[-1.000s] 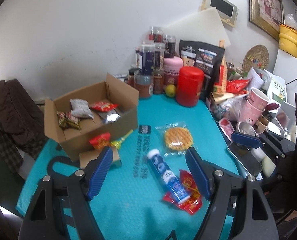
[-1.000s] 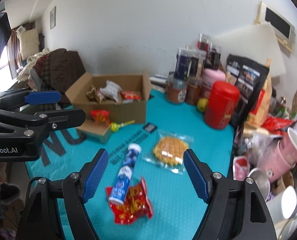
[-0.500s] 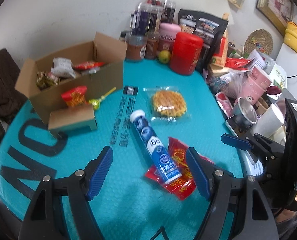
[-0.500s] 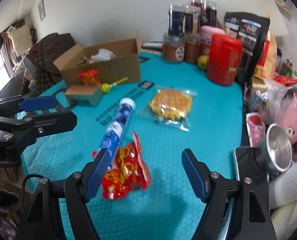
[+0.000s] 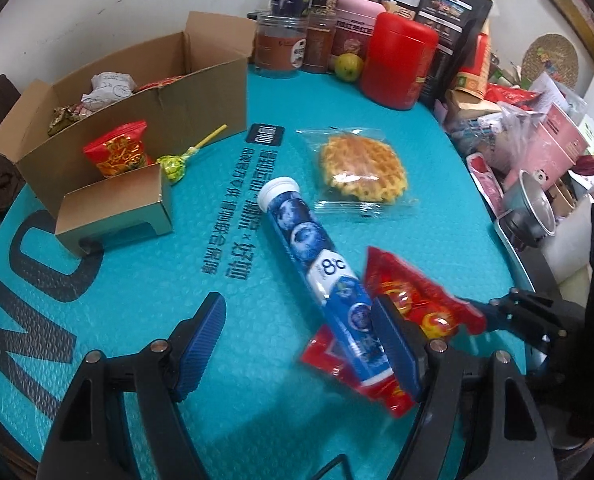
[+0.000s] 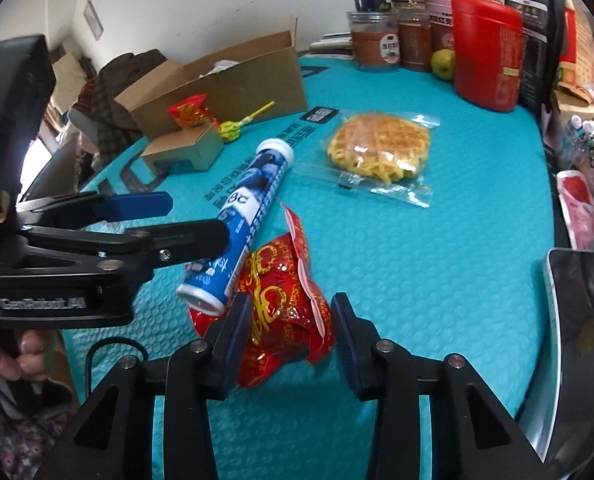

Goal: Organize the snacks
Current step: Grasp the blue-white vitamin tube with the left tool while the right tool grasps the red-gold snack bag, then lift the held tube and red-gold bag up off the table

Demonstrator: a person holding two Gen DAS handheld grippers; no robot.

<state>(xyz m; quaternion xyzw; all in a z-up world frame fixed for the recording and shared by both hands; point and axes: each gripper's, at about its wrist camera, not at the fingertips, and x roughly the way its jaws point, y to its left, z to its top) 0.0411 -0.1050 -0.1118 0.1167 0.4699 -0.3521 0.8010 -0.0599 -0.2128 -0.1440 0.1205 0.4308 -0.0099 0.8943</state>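
Right gripper (image 6: 289,332) had just been closing, jaws now clamped on red packet (image 6: 281,304) lying on teal mat (image 6: 437,260), under blue tube (image 6: 249,216). Left gripper (image 5: 297,344) spread, empty.

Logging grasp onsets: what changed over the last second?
Both grippers came down toward the table. The right gripper has just been closing and now pinches the red snack packet under the blue tube. The left gripper stays open. Waffle and cardboard box unmoved.
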